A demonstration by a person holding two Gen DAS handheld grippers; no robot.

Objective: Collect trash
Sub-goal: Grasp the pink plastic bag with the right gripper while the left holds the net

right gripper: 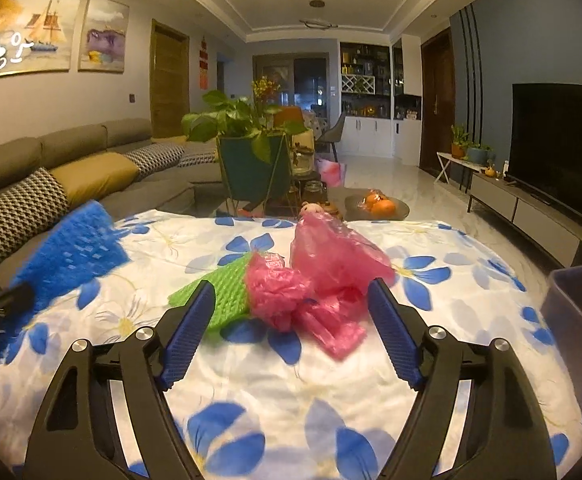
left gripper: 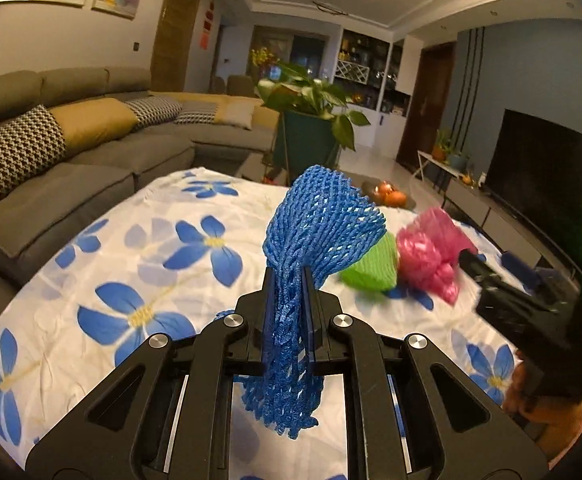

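My left gripper (left gripper: 289,276) is shut on a blue foam net (left gripper: 319,224), which stands up above the jaws and hangs down behind them, lifted off the floral tablecloth (left gripper: 131,272). The same blue net (right gripper: 75,256) shows blurred at the left of the right wrist view. A green foam net (right gripper: 223,292) and a crumpled pink plastic bag (right gripper: 331,264) lie together on the cloth. My right gripper (right gripper: 291,292) is open, its blue pads on either side of the pink bag's near end without pressing on it.
A grey-purple bin (right gripper: 579,320) stands at the table's right edge. Beyond the table are a bowl of oranges (right gripper: 377,206), a teal planter with a leafy plant (right gripper: 251,160), a grey sofa (left gripper: 71,168) to the left and a TV (right gripper: 563,152) to the right.
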